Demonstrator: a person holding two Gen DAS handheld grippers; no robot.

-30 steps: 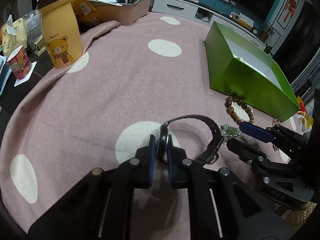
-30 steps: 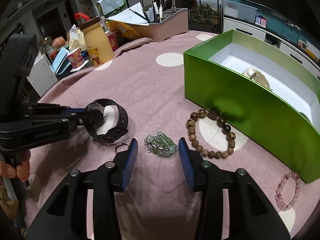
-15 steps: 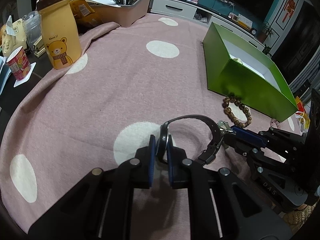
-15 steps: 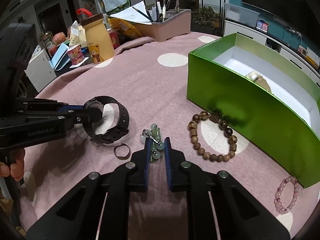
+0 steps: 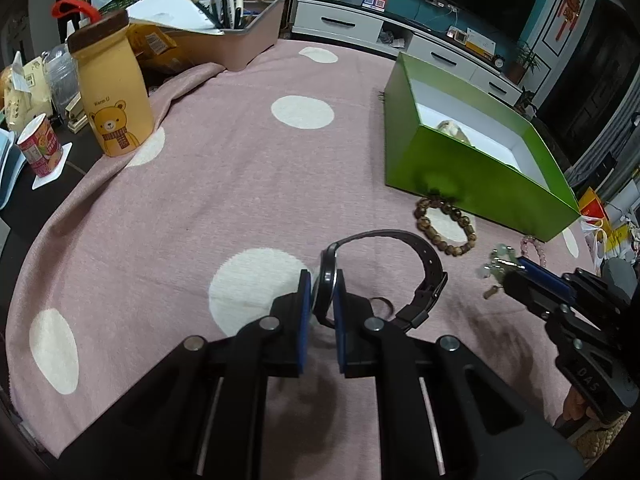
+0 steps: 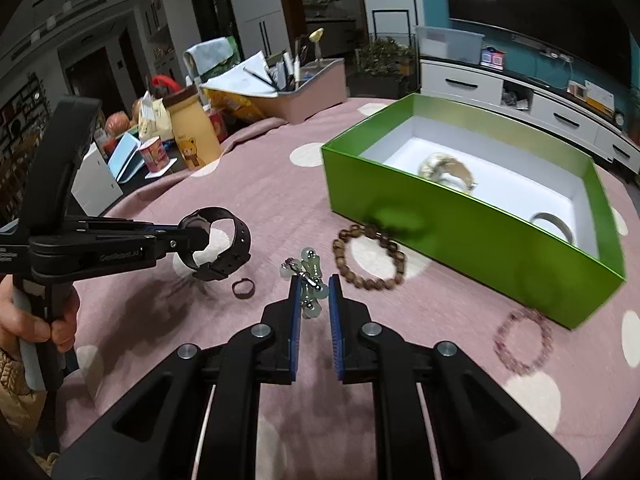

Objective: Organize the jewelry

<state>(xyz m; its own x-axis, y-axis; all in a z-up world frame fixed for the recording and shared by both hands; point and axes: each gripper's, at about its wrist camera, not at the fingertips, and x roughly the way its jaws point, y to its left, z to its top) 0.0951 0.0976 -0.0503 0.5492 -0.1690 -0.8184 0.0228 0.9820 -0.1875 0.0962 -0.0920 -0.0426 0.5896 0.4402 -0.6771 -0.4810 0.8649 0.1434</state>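
My left gripper is shut on the face of a black watch, whose strap curls over the pink dotted cloth. Seen from the right wrist, that left gripper holds the watch just above the cloth. My right gripper is shut on a green bead charm, raised off the cloth. A wooden bead bracelet lies before the open green box. A pink bead bracelet lies at the right. A small dark ring lies near the watch.
In the box lie a pale bracelet and a bangle. A yellow bear bottle, a red cup and a pink pen tray stand at the cloth's far left edge. A hand grips the left tool.
My right gripper shut on the green bead charm, then lifted it and carried it to the right. The left gripper kept still with the watch.
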